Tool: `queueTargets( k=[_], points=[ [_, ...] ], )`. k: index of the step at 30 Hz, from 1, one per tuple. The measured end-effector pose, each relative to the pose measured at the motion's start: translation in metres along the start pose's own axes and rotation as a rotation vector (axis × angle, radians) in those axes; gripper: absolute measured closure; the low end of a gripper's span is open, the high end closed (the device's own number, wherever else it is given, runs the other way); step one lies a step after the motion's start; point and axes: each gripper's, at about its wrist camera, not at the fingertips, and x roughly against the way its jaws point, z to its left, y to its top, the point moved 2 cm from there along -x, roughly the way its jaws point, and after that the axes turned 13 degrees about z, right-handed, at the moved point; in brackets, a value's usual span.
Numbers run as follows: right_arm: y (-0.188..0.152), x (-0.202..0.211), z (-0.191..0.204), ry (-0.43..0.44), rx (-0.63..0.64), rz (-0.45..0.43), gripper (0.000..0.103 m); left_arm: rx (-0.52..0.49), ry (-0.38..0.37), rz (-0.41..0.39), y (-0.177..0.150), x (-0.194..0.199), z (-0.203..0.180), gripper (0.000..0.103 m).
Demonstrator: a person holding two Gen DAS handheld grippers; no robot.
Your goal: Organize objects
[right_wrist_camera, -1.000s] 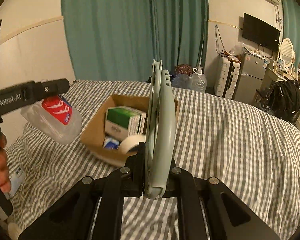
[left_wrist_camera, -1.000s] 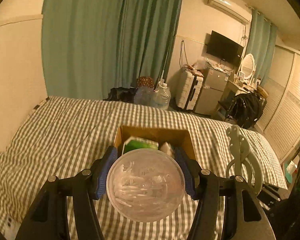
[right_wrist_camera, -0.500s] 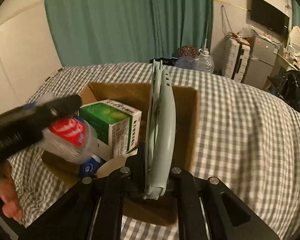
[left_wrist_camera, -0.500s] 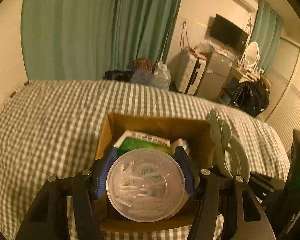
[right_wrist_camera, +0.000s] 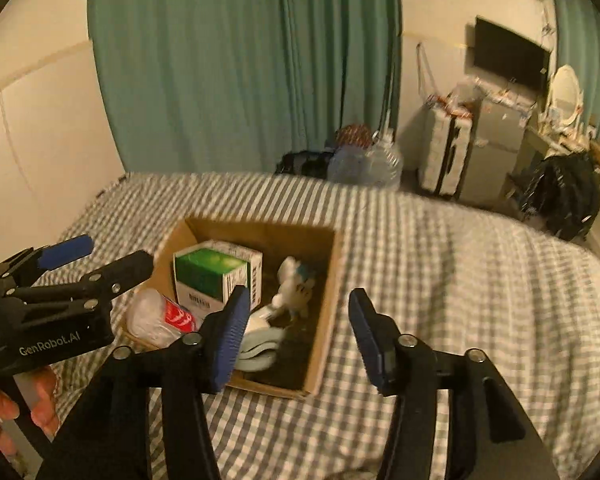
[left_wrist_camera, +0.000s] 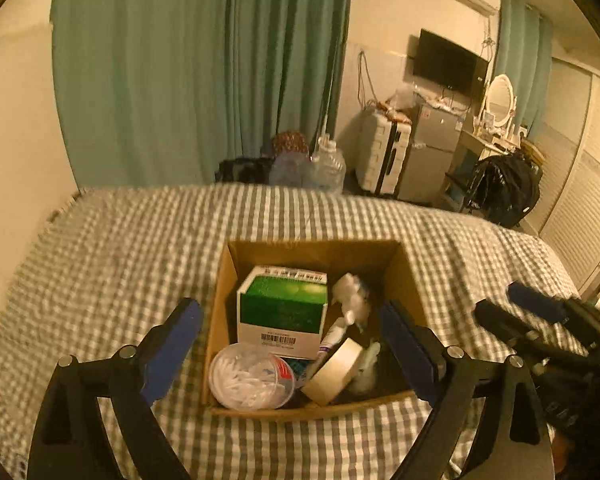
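A cardboard box point(left_wrist_camera: 312, 246) point(right_wrist_camera: 329, 304) sits on the checked bed cover. Inside it are a green carton point(left_wrist_camera: 282, 304) point(right_wrist_camera: 208, 276), a clear cotton-swab tub point(left_wrist_camera: 248, 376) point(right_wrist_camera: 156, 316) lying at the near left corner, a tape roll point(left_wrist_camera: 332, 372), a white figure point(left_wrist_camera: 350, 294) point(right_wrist_camera: 292, 288) and a pale green plastic piece point(right_wrist_camera: 260, 350). My left gripper point(left_wrist_camera: 292, 348) point(right_wrist_camera: 96, 260) hovers open above the box's near side, holding nothing. My right gripper point(right_wrist_camera: 298, 338) point(left_wrist_camera: 516, 312) is open too, just above the box's near right corner.
The checked bed cover point(left_wrist_camera: 120, 264) spreads wide on all sides of the box. A person's hand point(right_wrist_camera: 4, 412) holds the left gripper's handle. Past the bed stand teal curtains point(left_wrist_camera: 204, 72), water jugs point(left_wrist_camera: 328, 168), a suitcase point(left_wrist_camera: 384, 160) and a black bag point(left_wrist_camera: 504, 188).
Both grippers have opened. The swab tub left my left gripper and now lies in the box; the pale green piece left my right gripper and lies in the box too.
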Motion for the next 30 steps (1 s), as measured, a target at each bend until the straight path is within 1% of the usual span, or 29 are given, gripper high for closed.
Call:
queueTargets(
  k=[3,4,5,8,10,14,16,19,21,23,27,30],
  points=[
    [-0.003,0.050,-0.002,-0.031,0.008,-0.064,0.040,-0.017,0.026,-0.067,-0.006,0.049,-0.008,0.001],
    [-0.006,0.068,-0.002,-0.045,0.010,-0.084,0.037,-0.021,0.032,-0.083,-0.008,0.059,-0.009,0.000],
    [-0.009,0.084,-0.002,-0.059,0.012,-0.100,0.035,-0.028,0.041,-0.113,-0.013,0.077,-0.011,0.000],
    [-0.024,0.132,0.000,-0.096,0.016,-0.154,0.026,-0.048,0.076,-0.169,-0.027,0.120,-0.017,0.000],
    [-0.038,0.161,0.001,-0.111,0.014,-0.207,0.013,-0.062,0.081,-0.209,-0.039,0.145,-0.020,0.000],
    [-0.071,0.204,0.008,-0.144,0.032,-0.281,0.009,-0.080,0.109,-0.267,-0.067,0.178,-0.027,0.000],
    [-0.087,0.218,0.013,-0.160,0.045,-0.303,0.002,-0.079,0.123,-0.283,-0.082,0.188,-0.028,0.000],
    [-0.114,0.230,0.015,-0.197,0.032,-0.334,0.000,-0.034,0.107,-0.291,-0.105,0.194,-0.027,0.000],
    [-0.134,0.229,0.015,-0.189,0.026,-0.334,0.000,-0.005,0.089,-0.294,-0.121,0.194,-0.025,0.000],
    [-0.151,0.218,0.012,-0.177,0.007,-0.316,0.000,0.014,0.104,-0.302,-0.138,0.189,-0.021,0.000],
    [-0.176,0.186,0.007,-0.135,-0.047,-0.278,0.000,0.032,0.141,-0.315,-0.160,0.176,-0.017,0.000],
    [-0.190,0.162,0.001,-0.140,-0.078,-0.268,0.000,0.022,0.152,-0.321,-0.169,0.166,-0.016,0.000]
  ],
)
